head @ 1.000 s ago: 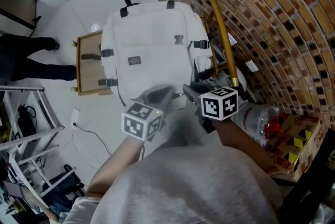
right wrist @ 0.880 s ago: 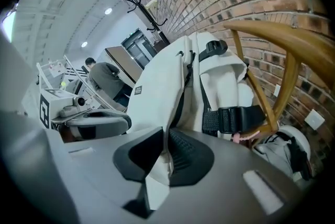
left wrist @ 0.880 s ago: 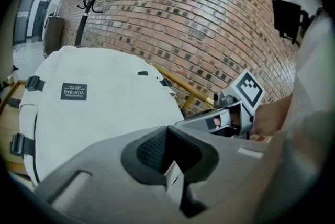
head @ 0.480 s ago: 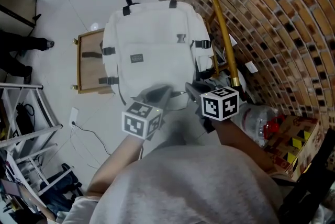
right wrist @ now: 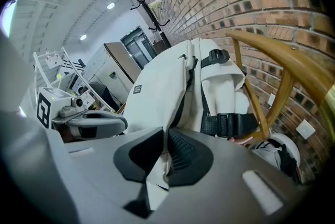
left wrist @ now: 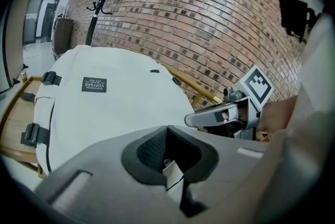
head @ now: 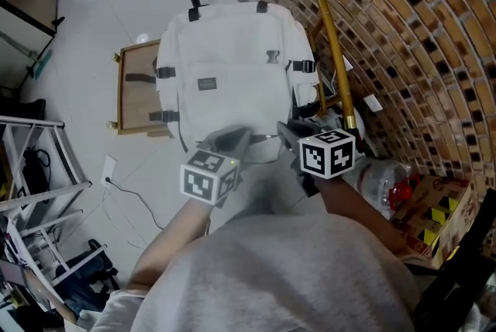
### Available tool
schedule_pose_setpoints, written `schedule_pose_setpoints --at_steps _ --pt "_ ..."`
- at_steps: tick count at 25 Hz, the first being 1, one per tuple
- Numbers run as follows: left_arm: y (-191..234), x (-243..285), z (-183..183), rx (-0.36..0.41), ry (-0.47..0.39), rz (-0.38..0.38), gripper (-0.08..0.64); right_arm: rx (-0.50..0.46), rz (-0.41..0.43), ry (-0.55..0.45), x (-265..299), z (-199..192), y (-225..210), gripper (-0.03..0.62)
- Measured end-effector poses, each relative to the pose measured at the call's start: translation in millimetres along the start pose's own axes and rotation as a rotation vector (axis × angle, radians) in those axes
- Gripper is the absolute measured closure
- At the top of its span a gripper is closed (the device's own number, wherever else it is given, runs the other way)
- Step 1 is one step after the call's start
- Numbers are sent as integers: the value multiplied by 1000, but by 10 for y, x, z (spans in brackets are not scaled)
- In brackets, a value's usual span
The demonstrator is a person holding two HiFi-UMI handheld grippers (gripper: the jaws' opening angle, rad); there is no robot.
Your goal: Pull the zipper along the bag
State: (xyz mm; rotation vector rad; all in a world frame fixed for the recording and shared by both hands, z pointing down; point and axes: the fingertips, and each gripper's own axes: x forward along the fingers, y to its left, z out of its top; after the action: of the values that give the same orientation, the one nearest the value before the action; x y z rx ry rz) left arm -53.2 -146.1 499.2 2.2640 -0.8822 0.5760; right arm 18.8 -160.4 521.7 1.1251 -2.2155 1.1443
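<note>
Bag (head: 232,82): near edge held.
Left gripper (left wrist: 167,150): pinched white tab (left wrist: 172,173) there.
Right gripper (right wrist: 166,149): just closed onto bag cloth (right wrist: 157,192); pull seemed ready.

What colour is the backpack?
The backpack is white with black buckles; head view shows it best.

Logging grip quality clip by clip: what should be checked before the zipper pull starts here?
1. Left hand-held gripper shut on the white pull tab: ok.
2. Right hand-held gripper, jaws just been closing, pinches a fabric fold of the backpack: ok.
3. Backpack rests on the wooden chair: ok.
4. Zipper track ahead free of snags: cannot tell.
5. Strap buckle clear of the right jaws: ok.
</note>
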Motion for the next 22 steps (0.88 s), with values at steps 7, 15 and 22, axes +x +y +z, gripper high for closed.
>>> schedule_pose_setpoints --at_steps 7,15,22 --pt "53 -35 -24 -10 1 25 552 3 -3 2 -6 14 -22 568" --pt "226 -129 -71 -51 -4 78 552 13 -17 2 -19 15 -51 568" --pt "303 -194 -100 -66 -19 97 552 -8 -34 1 -17 10 -39 568"
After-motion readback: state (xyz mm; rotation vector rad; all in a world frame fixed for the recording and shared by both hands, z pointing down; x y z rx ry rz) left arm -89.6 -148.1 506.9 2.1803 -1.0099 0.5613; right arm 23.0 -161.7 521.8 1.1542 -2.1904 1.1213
